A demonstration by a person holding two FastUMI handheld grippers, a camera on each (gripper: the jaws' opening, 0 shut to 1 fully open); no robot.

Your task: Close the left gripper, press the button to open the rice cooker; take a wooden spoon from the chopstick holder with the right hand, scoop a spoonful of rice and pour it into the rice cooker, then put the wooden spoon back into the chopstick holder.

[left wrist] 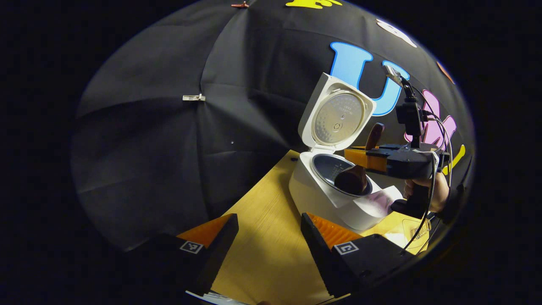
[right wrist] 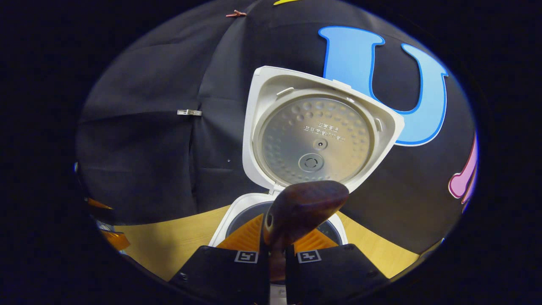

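Note:
The white rice cooker stands on the wooden table with its lid swung up and open. My right gripper reaches over the pot from the right, shut on the dark wooden spoon. The spoon's bowl hangs down inside the inner pot and its handle end rises above the fingers. In the right gripper view the spoon stands clamped in my right gripper, in front of the open lid and above the pot. My left gripper hovers open over the table, left of the cooker, holding nothing.
A hand holds the right gripper, with cables trailing from it. A clear plastic container sits on the table to the right of the cooker. Black cloth walls in the booth behind and to the left.

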